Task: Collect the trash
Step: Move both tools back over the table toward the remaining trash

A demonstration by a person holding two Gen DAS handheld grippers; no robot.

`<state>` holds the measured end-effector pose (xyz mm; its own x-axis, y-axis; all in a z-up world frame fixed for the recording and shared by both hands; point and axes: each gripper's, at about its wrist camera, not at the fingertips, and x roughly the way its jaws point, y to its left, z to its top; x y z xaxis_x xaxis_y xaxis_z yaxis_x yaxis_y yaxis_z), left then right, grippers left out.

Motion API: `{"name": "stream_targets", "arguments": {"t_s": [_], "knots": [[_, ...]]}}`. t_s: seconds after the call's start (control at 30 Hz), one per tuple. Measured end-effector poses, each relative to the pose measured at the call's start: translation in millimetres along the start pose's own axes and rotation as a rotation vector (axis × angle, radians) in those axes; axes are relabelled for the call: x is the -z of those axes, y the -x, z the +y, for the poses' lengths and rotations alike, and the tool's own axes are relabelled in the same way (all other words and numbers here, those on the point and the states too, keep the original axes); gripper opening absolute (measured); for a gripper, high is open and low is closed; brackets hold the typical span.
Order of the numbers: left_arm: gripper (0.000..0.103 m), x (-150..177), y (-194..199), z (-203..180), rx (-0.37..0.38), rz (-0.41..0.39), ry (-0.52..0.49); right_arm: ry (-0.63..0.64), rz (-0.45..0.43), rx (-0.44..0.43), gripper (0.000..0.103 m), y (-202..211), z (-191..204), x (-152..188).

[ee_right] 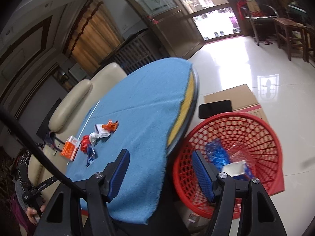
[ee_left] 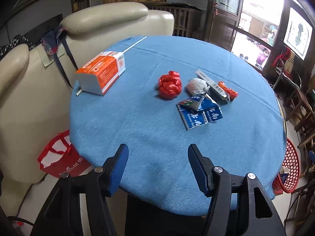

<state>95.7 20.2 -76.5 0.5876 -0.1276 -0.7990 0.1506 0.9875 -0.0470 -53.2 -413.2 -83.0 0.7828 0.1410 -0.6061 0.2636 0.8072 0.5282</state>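
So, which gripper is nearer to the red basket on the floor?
Right. The right gripper hangs at the table's edge, one finger over the red basket. The left gripper is over the blue cloth, with the basket off to its side.

Black gripper (ee_left: 157, 169) frames; blue ribbed pads (ee_left: 118, 169); silver screws (ee_left: 98, 169).

A round table covered with a blue cloth (ee_left: 137, 129) stands beside a cream leather sofa (ee_left: 29, 90). A red paper gift bag (ee_left: 63, 157) stands on the floor. A brown cardboard box (ee_right: 232, 96) carries a black phone (ee_right: 214, 108).
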Motion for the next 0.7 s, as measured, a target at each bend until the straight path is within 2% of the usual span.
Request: {"name": "stream_targets", "arguments": {"t_s": [0.37,0.7], "knots": [[0.064,8.0,-37.6,21.5,-0.015,0.090,0.030,0.180,0.148,-0.093,0.069,-86.7,89.7,-9.9],[0.064,-26.1,-57.3,43.9,-0.010,0.099,0.102,0.286,0.225,-0.115,0.069,-172.6,147.7,-39.7]]}}
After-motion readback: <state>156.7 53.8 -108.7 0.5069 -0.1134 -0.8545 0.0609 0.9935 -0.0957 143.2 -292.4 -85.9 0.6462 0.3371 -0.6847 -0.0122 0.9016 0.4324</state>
